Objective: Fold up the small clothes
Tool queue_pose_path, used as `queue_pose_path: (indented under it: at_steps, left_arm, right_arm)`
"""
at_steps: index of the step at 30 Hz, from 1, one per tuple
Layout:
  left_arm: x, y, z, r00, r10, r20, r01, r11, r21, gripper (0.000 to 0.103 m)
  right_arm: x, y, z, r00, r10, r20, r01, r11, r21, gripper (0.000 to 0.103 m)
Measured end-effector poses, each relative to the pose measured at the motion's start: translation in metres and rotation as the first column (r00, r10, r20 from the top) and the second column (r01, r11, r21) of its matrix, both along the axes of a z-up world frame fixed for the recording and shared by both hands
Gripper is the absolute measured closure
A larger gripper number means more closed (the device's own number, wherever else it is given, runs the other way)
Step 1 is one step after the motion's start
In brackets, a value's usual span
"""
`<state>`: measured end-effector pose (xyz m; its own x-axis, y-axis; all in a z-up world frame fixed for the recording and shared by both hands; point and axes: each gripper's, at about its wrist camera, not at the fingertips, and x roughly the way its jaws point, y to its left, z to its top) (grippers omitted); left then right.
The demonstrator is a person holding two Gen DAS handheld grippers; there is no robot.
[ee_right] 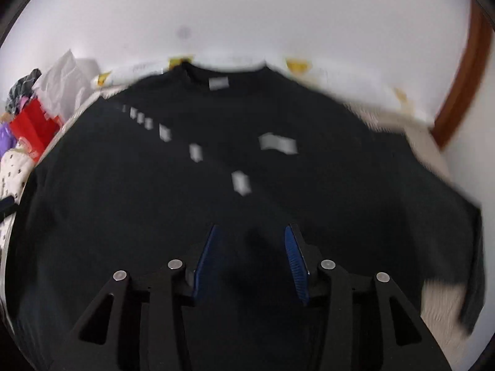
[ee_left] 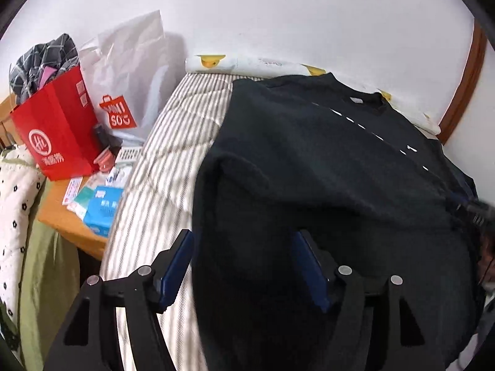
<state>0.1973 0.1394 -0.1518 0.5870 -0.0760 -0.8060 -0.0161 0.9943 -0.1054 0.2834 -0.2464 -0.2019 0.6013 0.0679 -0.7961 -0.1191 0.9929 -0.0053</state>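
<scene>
Two fisheye views look down along hand-held grippers at a bed.

In the left wrist view, a black shirt (ee_left: 324, 160) lies spread over a grey-and-white striped mattress (ee_left: 167, 142), filling the centre and right of the frame. A dashed white line of marks runs diagonally across the shirt toward the right edge, and a small pale label sits at its neckline near the upper right. The left gripper (ee_left: 244, 241) rises from the bottom of the frame with its blue-padded jaws parted; the shirt's left edge lies under the gap between them, and the pads do not press on the cloth. In the left part of the frame, a red paper bag (ee_left: 58, 136) stuffed with checked fabric stands on a wooden side table (ee_left: 62, 219), with a white shopping bag (ee_left: 130, 71) just behind it and a light blue packet (ee_left: 103, 207) in front. A white wall fills the top.

In the right wrist view, heavily blurred, the same shirt (ee_right: 247, 160) covers nearly the whole frame, neckline toward the top centre. The right gripper (ee_right: 251, 232) stands at the bottom centre, its blue jaws apart above the cloth with nothing clamped between them. A curved brown wooden frame (ee_right: 464, 71) shows at the right edge.
</scene>
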Motion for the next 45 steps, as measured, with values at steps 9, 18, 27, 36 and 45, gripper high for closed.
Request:
queue_pose_path:
  at_steps: [9,18,27,36,45]
  left_arm:
    - [-0.034,-0.031,0.017,1.0,-0.006,-0.006,0.006,0.999,0.037,0.037]
    - [-0.044,-0.08,0.022,0.998,-0.066,-0.008,0.066,0.998,0.014,0.037]
    - [-0.037,-0.117,0.021,0.996,-0.078,-0.03,0.079,0.996,0.03,0.037]
    - [-0.037,-0.133,0.031,0.993,-0.113,-0.029,0.115,0.986,0.12,0.037]
    - [-0.04,-0.117,0.029,0.994,-0.108,-0.014,0.109,0.988,0.108,0.037]
  right_arm:
    - [-0.022,-0.034,-0.025,0.994,-0.1,0.049,0.097,0.993,0.063,0.059]
    - [-0.097,-0.132,0.014,0.944,-0.288,0.157,0.29,0.957,0.015,0.052]
    - [-0.123,-0.26,-0.024,0.838,-0.535,0.106,0.544,0.834,-0.095,0.048]
    - [-0.099,-0.278,-0.044,0.808,-0.584,0.073,0.588,0.807,-0.056,0.052]
    - [-0.109,-0.276,-0.013,0.817,-0.563,0.12,0.565,0.825,0.018,0.097]
